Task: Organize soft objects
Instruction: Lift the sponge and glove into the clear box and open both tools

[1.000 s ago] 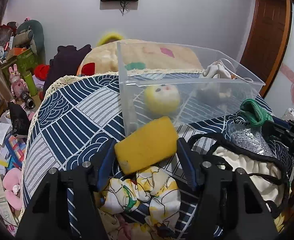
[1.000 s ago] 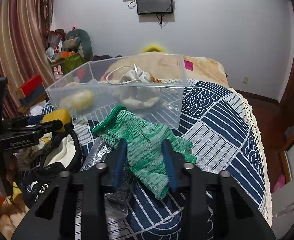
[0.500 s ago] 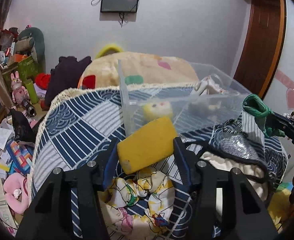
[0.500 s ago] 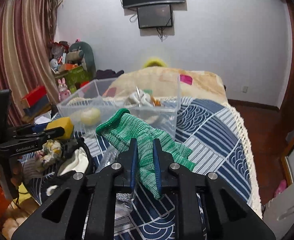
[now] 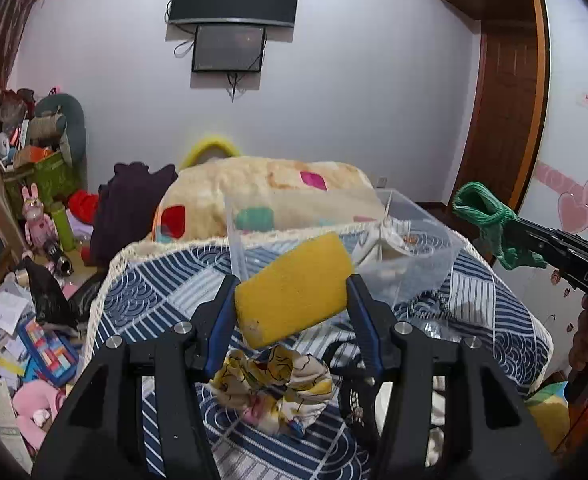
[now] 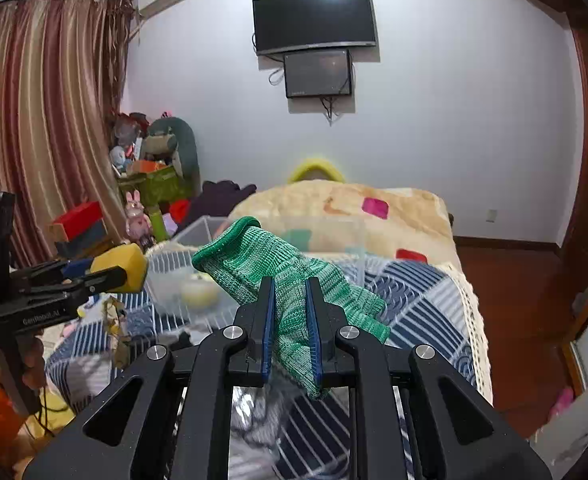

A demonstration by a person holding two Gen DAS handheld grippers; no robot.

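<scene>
Squeezes a yellow sponge (image 5: 294, 288) in the left gripper (image 5: 291, 285), jaws shut tight on its two short ends. Holds it tilted, up in the air, over the near part of the blue bed cover (image 5: 153, 292). Probably grabs it by the ends to keep it from slipping out and to make the drop easy later.

Pinches a green glove (image 6: 253, 260) in the right gripper (image 6: 290, 286), jaws nearly closed, with only the thin knit cloth between them. Grips it around the middle, cuff sticking up to the left and fingers hanging down to the right. Hangs free above the bed cover, not touching it. Likely takes the middle to stop either end from dragging over the other stuff.

Points both grippers toward a clear box (image 6: 197, 236) near the far edge of the blue bed cover, just in front of the fluffy blanket (image 5: 277, 184). Already keeps a round yellow toy (image 6: 197, 290) and something white inside, hard to tell what. Seems like the right home for soft things, with its open top and low walls.

Leaves a flowery cloth (image 5: 273, 380) lying on the bed cover near the near edge, right under the sponge, not yet picked up.

Next, most likely: carry sponge and glove over the box walls and let go inside. Needs enough height to clear the rim and not bump the light box. Needs some care with the hanging glove fingers too, easy to catch on the wall
</scene>
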